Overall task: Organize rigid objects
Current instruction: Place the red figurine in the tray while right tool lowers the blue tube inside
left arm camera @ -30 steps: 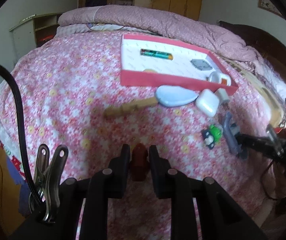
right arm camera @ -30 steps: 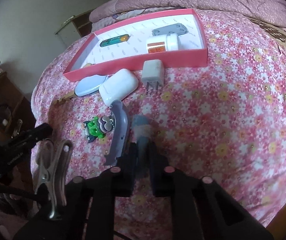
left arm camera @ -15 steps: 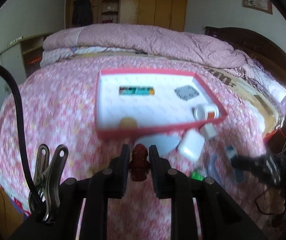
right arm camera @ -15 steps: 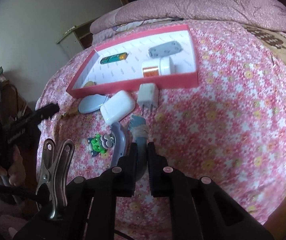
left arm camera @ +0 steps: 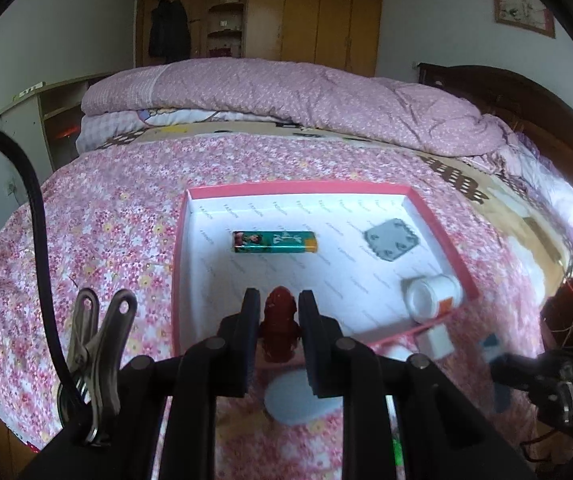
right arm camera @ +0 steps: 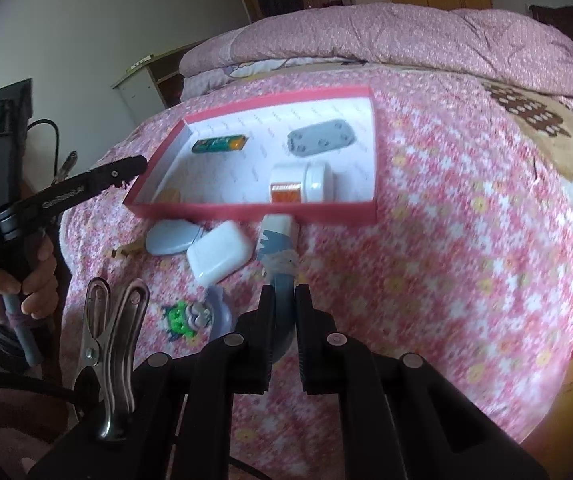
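Note:
A dark red figurine (left arm camera: 280, 326) is clamped in my left gripper (left arm camera: 278, 312), which hangs over the near edge of the red-rimmed white box (left arm camera: 180, 264). In the box lie a green lighter (left arm camera: 274, 241), a grey flat piece (left arm camera: 392, 240) and a white jar with an orange label (left arm camera: 432, 298). My right gripper (right arm camera: 284, 300) is shut on a blue-grey tool (right arm camera: 280, 258) lifted above the flowered bedspread, just before the box's front wall (right arm camera: 254, 213). The left gripper (right arm camera: 134, 164) also shows at the box's left corner in the right wrist view.
On the bedspread before the box lie a pale blue oval (right arm camera: 174, 236), a white case (right arm camera: 218, 252), a green toy (right arm camera: 182, 316), a grey curved piece (right arm camera: 220, 312) and a wooden stick (right arm camera: 124, 250). A hand (right arm camera: 18, 280) holds the left tool. A folded quilt (left arm camera: 286, 96) lies behind.
My left gripper has carried the red figurine forward and up from the open bedspread to over the box. The right gripper has lifted the blue-grey tool off the bed toward the box.

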A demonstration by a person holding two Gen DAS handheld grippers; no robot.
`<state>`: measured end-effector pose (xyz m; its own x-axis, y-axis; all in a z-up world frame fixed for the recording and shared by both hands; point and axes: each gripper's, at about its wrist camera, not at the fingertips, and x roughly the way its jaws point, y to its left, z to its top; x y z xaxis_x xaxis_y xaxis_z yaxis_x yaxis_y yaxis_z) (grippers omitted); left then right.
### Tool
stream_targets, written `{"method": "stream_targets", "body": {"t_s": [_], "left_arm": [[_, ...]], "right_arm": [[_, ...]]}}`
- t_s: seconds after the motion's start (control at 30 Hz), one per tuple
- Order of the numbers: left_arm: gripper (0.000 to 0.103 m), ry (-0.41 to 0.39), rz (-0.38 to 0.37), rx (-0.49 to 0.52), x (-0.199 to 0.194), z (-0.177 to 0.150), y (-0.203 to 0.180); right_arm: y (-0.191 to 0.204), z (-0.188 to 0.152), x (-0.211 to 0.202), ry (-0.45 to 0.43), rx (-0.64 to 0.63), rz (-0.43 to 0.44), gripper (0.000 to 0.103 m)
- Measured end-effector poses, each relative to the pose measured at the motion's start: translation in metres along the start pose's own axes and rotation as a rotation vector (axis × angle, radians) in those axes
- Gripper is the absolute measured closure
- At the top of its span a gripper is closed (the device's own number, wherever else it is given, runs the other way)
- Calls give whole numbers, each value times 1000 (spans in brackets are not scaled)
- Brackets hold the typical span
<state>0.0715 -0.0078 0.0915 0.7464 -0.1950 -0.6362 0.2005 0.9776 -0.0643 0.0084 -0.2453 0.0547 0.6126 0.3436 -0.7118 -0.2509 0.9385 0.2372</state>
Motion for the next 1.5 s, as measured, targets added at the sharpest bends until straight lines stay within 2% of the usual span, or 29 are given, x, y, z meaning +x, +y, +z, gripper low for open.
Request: {"method": "stream_targets", "body": {"t_s": [0.17,0.47,0.63,0.67,0.73,0.77,0.8,1.3,1.5], "left_arm": [[82,44,40,-30,23,5,7],[82,46,23,-31,47,15,7],[82,78,27,-20,59,15,4],[82,73,29,-23,58,14,5],[75,63,27,-26,55,12,6],[68,64,30,-26,54,11,7],[65,64,33,-28,52,9,8],[63,52,1,-94,16,-5,11],[59,60,-1,-110,12,-9,11]], "right_arm": [[-10,11,2,-11,19,-16,92],[-18,29,11,-30,25,-58,92],[-13,33,17,-18,-7,-61,92],[-12,34,17,-23,-14,-66,92],[-11,33,18,-28,-15,-65,92],[-11,33,18,-26,-14,-64,92],[-11,33,19,-23,-13,-64,92],[-14,76,29,-76,-35,-127,92],[-22,93,49,-57,-39,-168,92]]}}
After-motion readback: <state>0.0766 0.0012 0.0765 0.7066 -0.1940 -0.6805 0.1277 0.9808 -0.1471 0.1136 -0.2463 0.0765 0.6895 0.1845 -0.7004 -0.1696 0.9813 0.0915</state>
